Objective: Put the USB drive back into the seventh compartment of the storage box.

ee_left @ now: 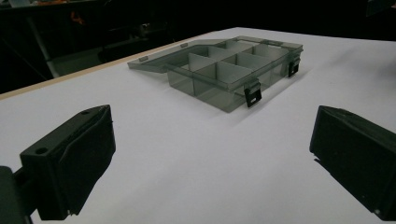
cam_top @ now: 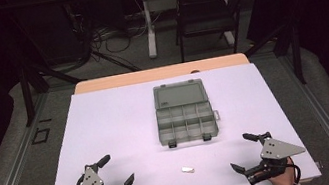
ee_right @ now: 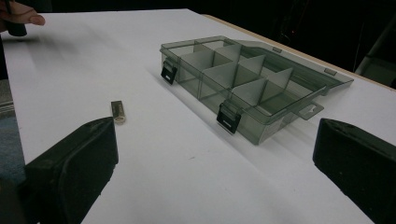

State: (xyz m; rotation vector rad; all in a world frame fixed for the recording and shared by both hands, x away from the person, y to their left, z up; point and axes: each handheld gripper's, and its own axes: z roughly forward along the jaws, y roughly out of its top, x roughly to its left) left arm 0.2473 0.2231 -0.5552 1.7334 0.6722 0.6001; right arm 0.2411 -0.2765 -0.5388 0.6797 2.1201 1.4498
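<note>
A clear grey compartment box (cam_top: 185,117) lies in the middle of the white table sheet, its lid folded back flat behind it; its compartments look empty (ee_left: 224,70) (ee_right: 243,84). A small silver stick-shaped object (cam_top: 187,170) lies in front of the box (ee_right: 118,112). My left gripper (cam_top: 116,170) rests at the near left, jaws wide open with nothing between them (ee_left: 210,163). At the near right my right gripper (cam_top: 242,152) is likewise open and empty (ee_right: 215,172).
The white sheet (cam_top: 106,122) covers a wooden table whose far edge (cam_top: 159,73) shows. Beyond it stand a black folding chair (cam_top: 209,9) and a table leg among floor cables. A hand (ee_right: 21,14) appears at the far left in the right gripper view.
</note>
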